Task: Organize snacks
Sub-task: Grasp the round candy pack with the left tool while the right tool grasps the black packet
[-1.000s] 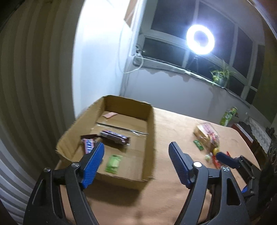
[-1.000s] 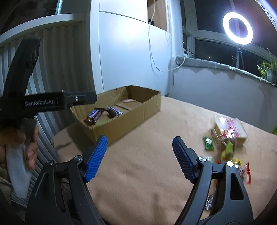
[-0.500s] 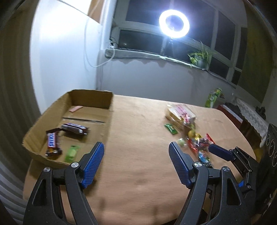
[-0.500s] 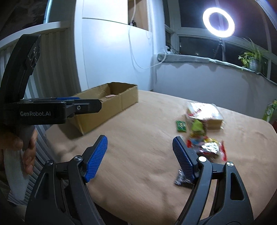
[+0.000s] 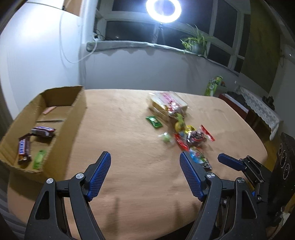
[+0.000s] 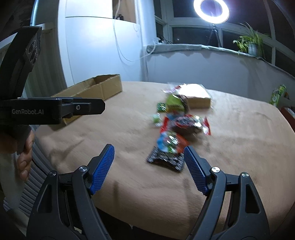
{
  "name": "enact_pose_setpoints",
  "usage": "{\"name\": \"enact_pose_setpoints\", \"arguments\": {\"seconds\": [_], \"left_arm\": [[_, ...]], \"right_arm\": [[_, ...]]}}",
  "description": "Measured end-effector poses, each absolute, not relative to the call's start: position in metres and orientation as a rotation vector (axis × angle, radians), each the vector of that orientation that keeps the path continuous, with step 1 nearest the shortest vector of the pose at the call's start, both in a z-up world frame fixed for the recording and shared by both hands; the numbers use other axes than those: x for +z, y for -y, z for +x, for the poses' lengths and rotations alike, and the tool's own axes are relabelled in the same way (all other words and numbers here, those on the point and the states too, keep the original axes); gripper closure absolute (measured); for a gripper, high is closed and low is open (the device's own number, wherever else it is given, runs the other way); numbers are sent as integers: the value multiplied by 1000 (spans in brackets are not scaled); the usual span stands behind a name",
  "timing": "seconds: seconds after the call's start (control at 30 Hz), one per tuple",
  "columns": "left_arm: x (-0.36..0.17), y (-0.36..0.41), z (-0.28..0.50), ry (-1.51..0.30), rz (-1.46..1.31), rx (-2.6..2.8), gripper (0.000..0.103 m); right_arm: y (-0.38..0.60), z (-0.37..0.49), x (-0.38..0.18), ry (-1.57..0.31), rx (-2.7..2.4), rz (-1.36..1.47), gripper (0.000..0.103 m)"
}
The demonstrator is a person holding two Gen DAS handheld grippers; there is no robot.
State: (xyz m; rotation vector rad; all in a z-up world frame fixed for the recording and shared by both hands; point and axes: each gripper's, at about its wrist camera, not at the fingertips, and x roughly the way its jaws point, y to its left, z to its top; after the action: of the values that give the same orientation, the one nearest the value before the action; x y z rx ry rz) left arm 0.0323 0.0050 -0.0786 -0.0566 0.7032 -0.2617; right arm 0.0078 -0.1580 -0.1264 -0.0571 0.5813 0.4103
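Observation:
A heap of snack packets lies on the tan table, right of middle; in the right wrist view the same heap sits just ahead. A dark flat packet is the nearest piece. A cardboard box at the left holds two chocolate bars and a green packet. My left gripper is open over bare tablecloth, empty. My right gripper is open and empty, its right finger close beside the dark packet. In the left wrist view, the right gripper's fingertip pokes in at right.
A clear bag of wrapped food lies behind the heap. A ring light and a potted plant stand at the window sill. A hand holds the left gripper's handle. The table edge runs close below both grippers.
Both grippers have swung rightward away from the cardboard box toward the snack heap and dipped a little. The box slid to the left edge of both views. Jaws stayed open.

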Motion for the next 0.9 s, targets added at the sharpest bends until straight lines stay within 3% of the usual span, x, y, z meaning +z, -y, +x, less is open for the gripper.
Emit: {"name": "enact_pose_setpoints", "arguments": {"seconds": [0.5,0.57,0.63,0.77,0.87,0.9], "left_arm": [[-114,87,76,-864,33,-525,28],[-119,94,81,-891,29,-557,41],[-123,99,84,-910,27,-571,45],[-124,97,87,-918,6,-588,52],[-124,94,89,-918,6,-579,72],[-123,92,89,-918,5,-577,72]], "right_arm": [[171,30,-152,-582,457,-53,25],[170,33,-153,-584,453,-72,33],[172,34,-154,-582,451,-67,36],[177,38,-154,-578,440,-49,53],[176,38,-154,-573,440,-62,60],[176,38,-154,-573,439,-69,61]]}}
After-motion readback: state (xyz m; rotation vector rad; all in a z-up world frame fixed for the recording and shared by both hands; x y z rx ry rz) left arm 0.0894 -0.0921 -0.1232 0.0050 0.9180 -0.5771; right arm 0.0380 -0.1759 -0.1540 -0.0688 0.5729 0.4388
